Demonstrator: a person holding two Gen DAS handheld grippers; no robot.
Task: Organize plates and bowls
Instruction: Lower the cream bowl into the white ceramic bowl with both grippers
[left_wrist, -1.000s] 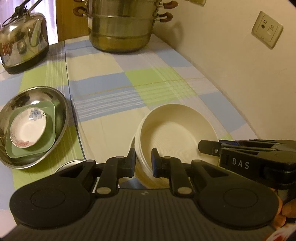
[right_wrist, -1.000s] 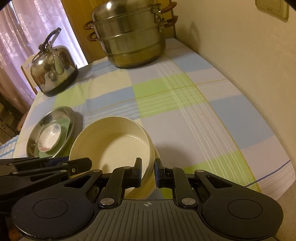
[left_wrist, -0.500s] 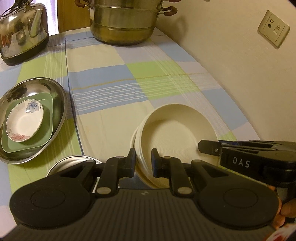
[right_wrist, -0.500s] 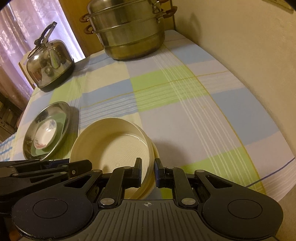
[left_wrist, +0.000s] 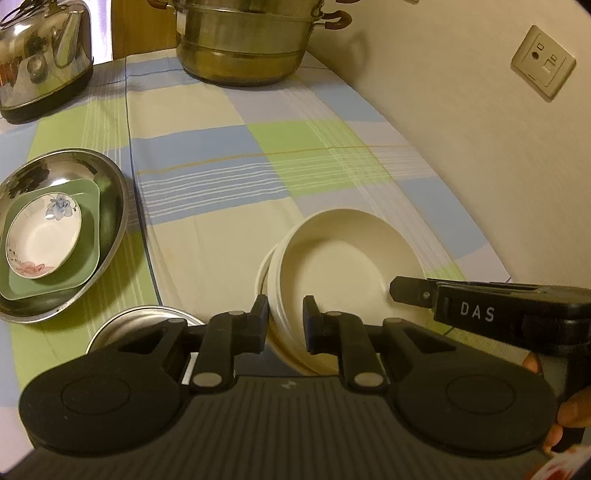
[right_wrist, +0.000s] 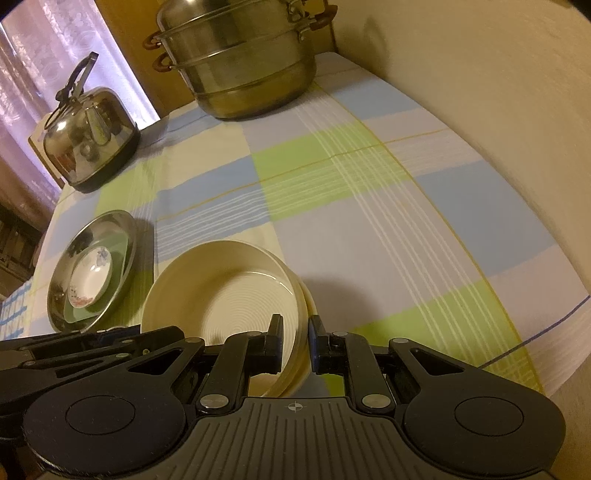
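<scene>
A stack of cream bowls (left_wrist: 343, 273) is held off the checked tablecloth between both grippers. My left gripper (left_wrist: 285, 319) is shut on the stack's near left rim. My right gripper (right_wrist: 294, 341) is shut on its near right rim; the stack also shows in the right wrist view (right_wrist: 225, 291). To the left, a steel dish (left_wrist: 107, 192) holds a green square plate (left_wrist: 88, 254) with a small flowered bowl (left_wrist: 40, 236) on top. A small steel bowl (left_wrist: 136, 321) sits just below my left fingers.
A large steel steamer pot (left_wrist: 243, 40) stands at the back by the wall. A steel kettle (left_wrist: 40, 55) stands at the back left. The wall with a socket (left_wrist: 543, 62) runs along the right side. The tablecloth's edge (right_wrist: 546, 332) falls away at the near right.
Both grippers have risen and drawn back with the cream bowl stack in them. The small steel bowl has come into the left wrist view beneath the fingers.
</scene>
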